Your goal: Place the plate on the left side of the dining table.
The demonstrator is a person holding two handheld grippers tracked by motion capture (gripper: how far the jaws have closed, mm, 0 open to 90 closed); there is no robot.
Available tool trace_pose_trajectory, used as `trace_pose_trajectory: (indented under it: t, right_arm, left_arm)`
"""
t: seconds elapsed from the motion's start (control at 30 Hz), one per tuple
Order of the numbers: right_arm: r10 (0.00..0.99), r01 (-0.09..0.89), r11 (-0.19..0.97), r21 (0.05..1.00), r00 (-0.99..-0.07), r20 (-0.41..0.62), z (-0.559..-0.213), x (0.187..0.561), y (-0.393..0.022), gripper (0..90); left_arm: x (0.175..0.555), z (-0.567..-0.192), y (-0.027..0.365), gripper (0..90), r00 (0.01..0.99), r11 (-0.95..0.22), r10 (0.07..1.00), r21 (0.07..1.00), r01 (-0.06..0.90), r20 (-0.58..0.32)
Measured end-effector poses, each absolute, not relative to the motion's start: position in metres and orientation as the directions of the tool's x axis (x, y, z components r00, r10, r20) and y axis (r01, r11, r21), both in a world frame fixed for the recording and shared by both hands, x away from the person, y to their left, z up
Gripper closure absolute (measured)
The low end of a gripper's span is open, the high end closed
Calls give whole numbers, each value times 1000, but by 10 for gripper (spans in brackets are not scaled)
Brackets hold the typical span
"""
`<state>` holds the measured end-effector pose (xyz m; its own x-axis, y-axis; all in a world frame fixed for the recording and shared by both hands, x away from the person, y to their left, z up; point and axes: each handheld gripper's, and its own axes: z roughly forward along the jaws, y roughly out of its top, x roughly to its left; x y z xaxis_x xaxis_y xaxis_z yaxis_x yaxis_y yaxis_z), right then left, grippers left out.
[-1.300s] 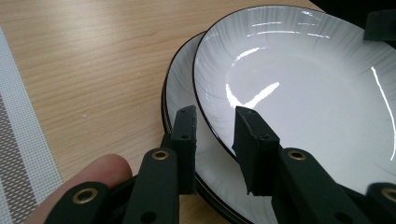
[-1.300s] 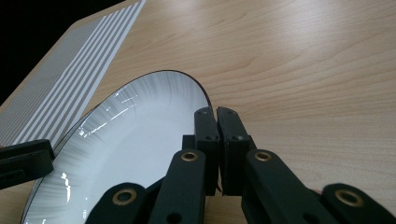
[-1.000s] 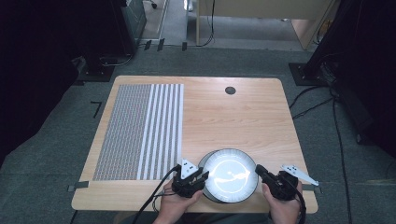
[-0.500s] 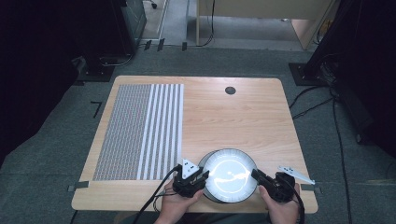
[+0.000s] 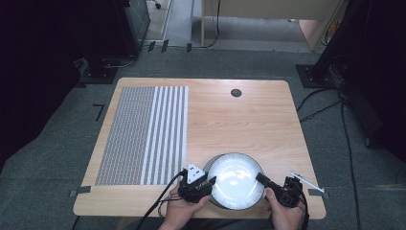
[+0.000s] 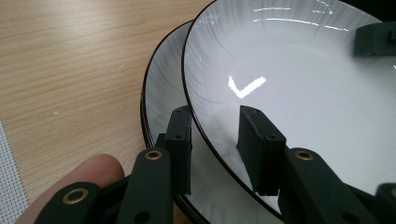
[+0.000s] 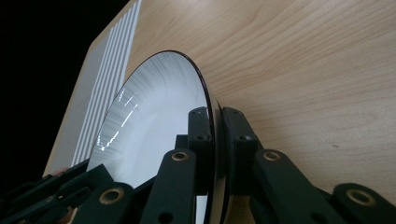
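Two white plates with dark rims lie stacked near the table's front edge. The top plate (image 5: pixel 237 179) (image 6: pixel 303 93) sits shifted over the lower plate (image 6: pixel 161 98). My left gripper (image 5: pixel 210 181) (image 6: pixel 217 126) straddles the top plate's left rim. Its jaws have just been opening, and the inner pad stands clear of the plate, so the gripper is open. My right gripper (image 5: pixel 260 178) (image 7: pixel 215 116) has just been closing and is shut on the right rim of the plate (image 7: pixel 154 121), with one pad on each face.
A grey-and-white striped mat (image 5: pixel 143 134) covers the left part of the wooden table (image 5: pixel 249 124). A round cable hole (image 5: pixel 235 92) sits near the far edge. The table's front edge runs just below both hands. Dark furniture and cables surround the table.
The right gripper has edged slightly left toward the plate. The left hand and the plates have kept their place.
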<state>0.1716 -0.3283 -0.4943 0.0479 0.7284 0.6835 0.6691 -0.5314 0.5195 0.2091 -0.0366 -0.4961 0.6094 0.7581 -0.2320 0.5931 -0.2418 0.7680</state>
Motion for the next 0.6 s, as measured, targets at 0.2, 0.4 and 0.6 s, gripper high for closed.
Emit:
trace_pose_trajectory:
  t: [0.2,0.4,0.6]
  right_arm:
    - [726,658,-537,528,41,687,-496,172,-329,836]
    - [764,657,-494,570,16,645,-495,171,-327,841]
    - [816,675,-412,612,-25,577,-493,174,-323,829]
  left_arm:
    - [211,-496,-38,668,587,-215,767,759,615,-259]
    - [213,-493,-36,726,567,-193,776,752,631,-276]
    - [217,-492,-34,756,549,-184,786,739,648,-285]
